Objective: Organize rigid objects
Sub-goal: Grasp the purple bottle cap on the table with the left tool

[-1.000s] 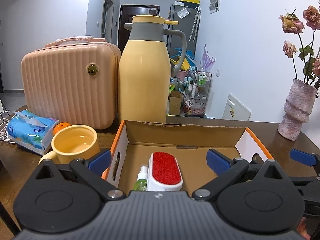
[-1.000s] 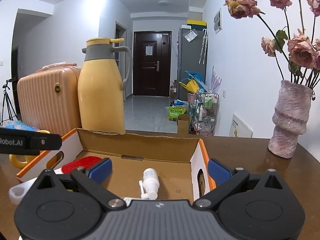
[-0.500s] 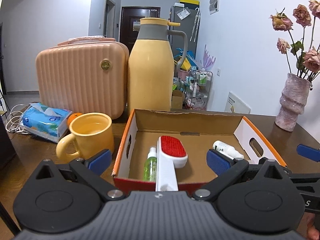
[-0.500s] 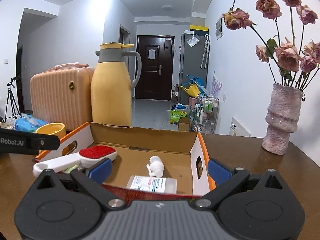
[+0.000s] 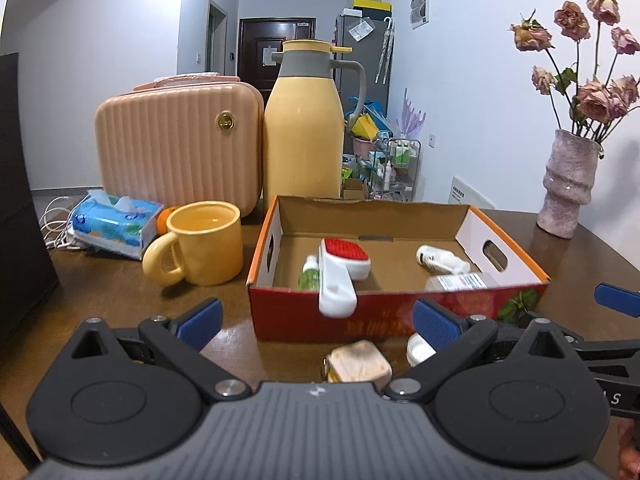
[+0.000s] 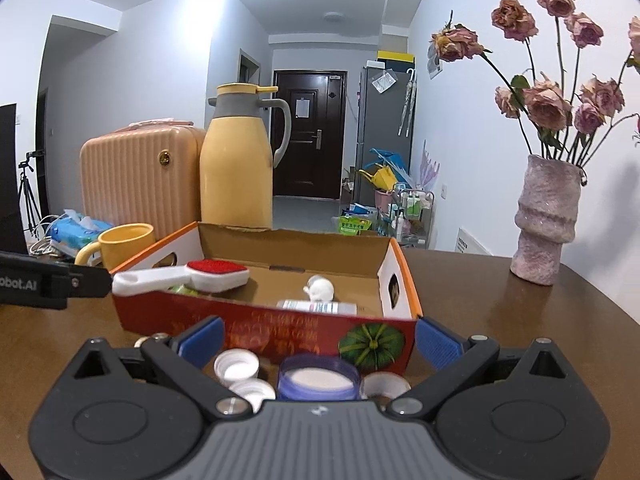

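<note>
- Currently both grippers, left (image 5: pixel 316 320) and right (image 6: pixel 318 338), gape wide, holding nothing.
- Purple-rimmed jar (image 6: pixel 319 382) sits just in front of cardboard box (image 6: pixel 280 334), btwn right fingers.
- Prob. light, stiff, slick (lid smooth); grip across sidewall.

The cardboard box (image 5: pixel 396 312) is open on top, so a gripper could come down into its bare middle, between the red brush (image 5: pixel 340 268) leaning over the near wall and the white bottle (image 5: pixel 438 260). Left of the box the yellow mug (image 5: pixel 204 248) stands close. Behind it the yellow jug (image 5: pixel 304 132) blocks. Right of the box the table (image 6: pixel 540 320) lies bare up to the vase (image 6: pixel 546 220).
</note>
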`<state>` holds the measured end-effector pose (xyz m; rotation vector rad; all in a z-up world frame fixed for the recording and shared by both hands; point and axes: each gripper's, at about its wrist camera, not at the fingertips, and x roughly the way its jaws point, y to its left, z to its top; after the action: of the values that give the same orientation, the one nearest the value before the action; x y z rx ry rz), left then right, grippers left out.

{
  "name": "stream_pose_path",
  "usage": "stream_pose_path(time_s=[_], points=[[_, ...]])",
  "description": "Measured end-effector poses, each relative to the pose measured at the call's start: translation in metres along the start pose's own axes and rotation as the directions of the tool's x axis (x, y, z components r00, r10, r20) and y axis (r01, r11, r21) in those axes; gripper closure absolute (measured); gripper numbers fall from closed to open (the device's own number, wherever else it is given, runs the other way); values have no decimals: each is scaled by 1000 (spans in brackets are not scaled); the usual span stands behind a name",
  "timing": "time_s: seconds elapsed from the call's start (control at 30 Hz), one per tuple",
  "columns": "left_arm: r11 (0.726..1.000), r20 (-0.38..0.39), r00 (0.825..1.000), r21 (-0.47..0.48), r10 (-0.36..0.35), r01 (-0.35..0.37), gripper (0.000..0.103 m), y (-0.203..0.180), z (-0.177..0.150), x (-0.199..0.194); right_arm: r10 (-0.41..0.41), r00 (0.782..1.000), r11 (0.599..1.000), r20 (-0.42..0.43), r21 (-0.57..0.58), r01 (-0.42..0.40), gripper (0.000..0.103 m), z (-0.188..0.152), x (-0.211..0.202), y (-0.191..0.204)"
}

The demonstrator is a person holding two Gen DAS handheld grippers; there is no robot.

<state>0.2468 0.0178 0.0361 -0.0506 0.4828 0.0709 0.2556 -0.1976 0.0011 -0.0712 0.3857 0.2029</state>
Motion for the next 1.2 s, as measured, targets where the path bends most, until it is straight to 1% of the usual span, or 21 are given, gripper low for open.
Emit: stream_pose_path(time_s=[0.33,0.53,0.83,1.13,1.2], points=[[1000,-22,1000,8,-18,19,0,8,-28,-38,-10,1000,1000,-26,-8,10,1,-25,-36,1],[999,-70,997,20,-30,32,0,10,-47,-46,-13,999,1000,-39,-6,13,1,-36,-47,-1],[998,-142,989,45,-40,47,0,-1,-63,-37,-22,999,999,-46,24,23,1,-43,-48,-10],[995,-234,972,84,-30,51,0,-24,-77,-1,-16,998,998,-56,57,19,1,-48,-43,-18],[995,-245,969,93,-21,45,2,-28,-79,6,-13,998,998,-59,61,17,1,-49,-42,-18]])
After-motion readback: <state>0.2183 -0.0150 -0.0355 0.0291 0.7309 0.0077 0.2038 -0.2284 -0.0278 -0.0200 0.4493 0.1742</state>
